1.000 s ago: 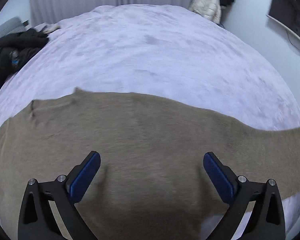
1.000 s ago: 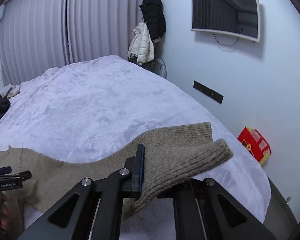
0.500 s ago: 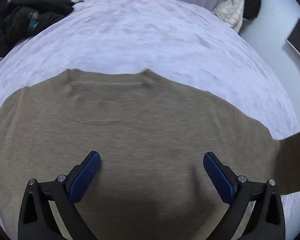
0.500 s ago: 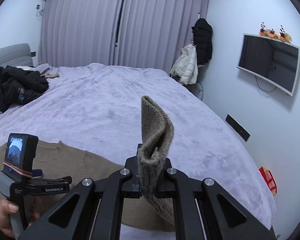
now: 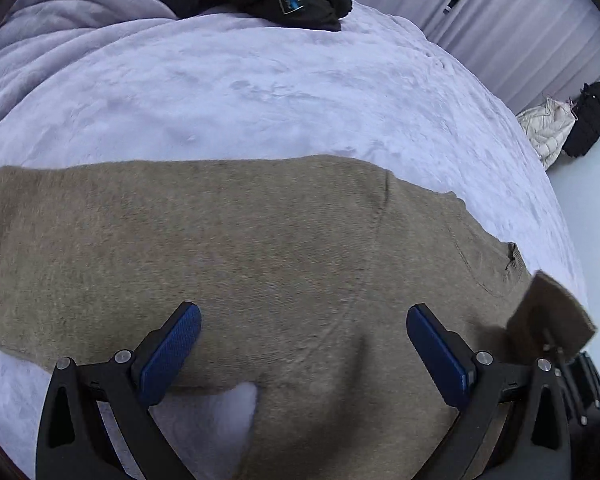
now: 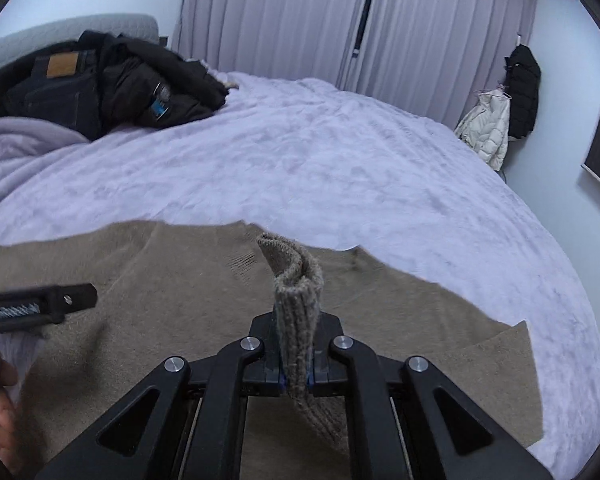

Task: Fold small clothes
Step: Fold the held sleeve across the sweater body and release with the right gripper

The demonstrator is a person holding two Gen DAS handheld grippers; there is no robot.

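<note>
Sweater (image 5: 260, 248), a tan knitted one, lies spread flat on the bed (image 5: 260, 88), which has a lilac fuzzy cover. In the left wrist view the left gripper (image 5: 304, 344) hangs above the body of the sweater with its blue-padded fingers (image 5: 168, 354) wide apart and nothing between them. At 3 o'clock of this view the ribbed cuff (image 5: 552, 316) of one sleeve stands lifted over the sweater.

In the right wrist view the right gripper (image 6: 296, 364) has its fingers closed on this cuff (image 6: 296, 300); the ribbed knit is folded double between them and rises upright, with its top curling toward 11 o'clock. The left gripper (image 6: 36, 306) shows at 9 o'clock, over the sweater (image 6: 160, 300).

At 10 o'clock on the bed (image 6: 340, 152) lies a pile of dark clothes (image 6: 112, 84). Purple curtains (image 6: 340, 20) hang behind the bed, and at 2 o'clock a black jacket (image 6: 522, 92) and a cream puffer jacket (image 6: 486, 132) hang by the wall.
</note>
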